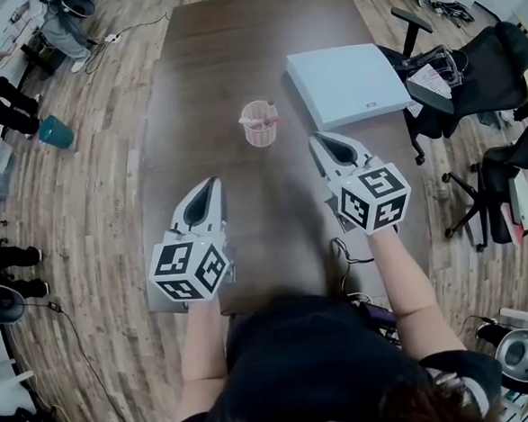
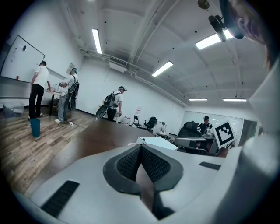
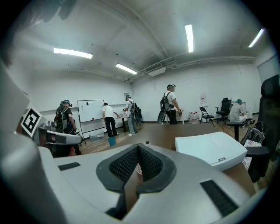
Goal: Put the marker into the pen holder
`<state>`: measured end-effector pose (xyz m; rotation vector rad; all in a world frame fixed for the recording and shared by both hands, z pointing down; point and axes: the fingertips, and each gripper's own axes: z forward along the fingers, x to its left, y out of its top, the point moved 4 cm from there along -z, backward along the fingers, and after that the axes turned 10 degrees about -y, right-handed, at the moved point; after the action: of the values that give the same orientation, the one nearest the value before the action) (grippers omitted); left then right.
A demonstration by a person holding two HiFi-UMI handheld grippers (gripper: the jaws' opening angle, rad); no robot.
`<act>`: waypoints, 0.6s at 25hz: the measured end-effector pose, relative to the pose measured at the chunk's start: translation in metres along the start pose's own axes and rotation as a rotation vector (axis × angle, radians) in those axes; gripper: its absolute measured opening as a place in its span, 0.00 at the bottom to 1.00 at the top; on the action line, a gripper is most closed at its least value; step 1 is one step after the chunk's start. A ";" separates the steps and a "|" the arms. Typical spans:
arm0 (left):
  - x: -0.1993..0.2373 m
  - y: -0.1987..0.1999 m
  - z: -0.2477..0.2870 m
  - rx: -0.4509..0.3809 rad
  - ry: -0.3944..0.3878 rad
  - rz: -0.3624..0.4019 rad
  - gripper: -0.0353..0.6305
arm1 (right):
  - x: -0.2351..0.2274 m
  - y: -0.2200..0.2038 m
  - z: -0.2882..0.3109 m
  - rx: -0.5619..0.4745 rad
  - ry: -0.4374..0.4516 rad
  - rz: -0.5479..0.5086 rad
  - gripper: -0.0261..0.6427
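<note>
One pen holder (image 1: 259, 125); two tongs, left tongs (image 1: 214, 182) and right tongs (image 1: 315, 139), both closed, empty.

Long ceiling light strips (image 2: 97, 40) give bright, even light in both gripper views, where strong fisheye bending curves the walls and black corners ring the frame. The head view is dimmer, with a pale sheen on the dark table (image 1: 227, 64) and stretched, softer detail toward its edges.

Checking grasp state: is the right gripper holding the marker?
No, the right gripper has its jaws closed together with nothing between them.
</note>
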<state>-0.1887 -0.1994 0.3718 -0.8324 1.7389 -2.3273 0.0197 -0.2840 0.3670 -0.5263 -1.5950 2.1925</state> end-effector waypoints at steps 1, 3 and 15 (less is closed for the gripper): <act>0.000 0.000 -0.001 -0.001 0.006 0.003 0.09 | 0.001 -0.002 -0.002 0.004 0.000 0.004 0.07; -0.001 0.000 -0.003 -0.002 0.015 0.009 0.09 | 0.003 -0.006 -0.005 0.013 0.002 0.013 0.07; -0.001 -0.006 -0.011 -0.003 0.047 0.003 0.09 | 0.011 -0.032 -0.014 0.065 0.024 0.054 0.07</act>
<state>-0.1919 -0.1874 0.3743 -0.7805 1.7607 -2.3617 0.0196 -0.2582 0.3923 -0.5803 -1.5091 2.2603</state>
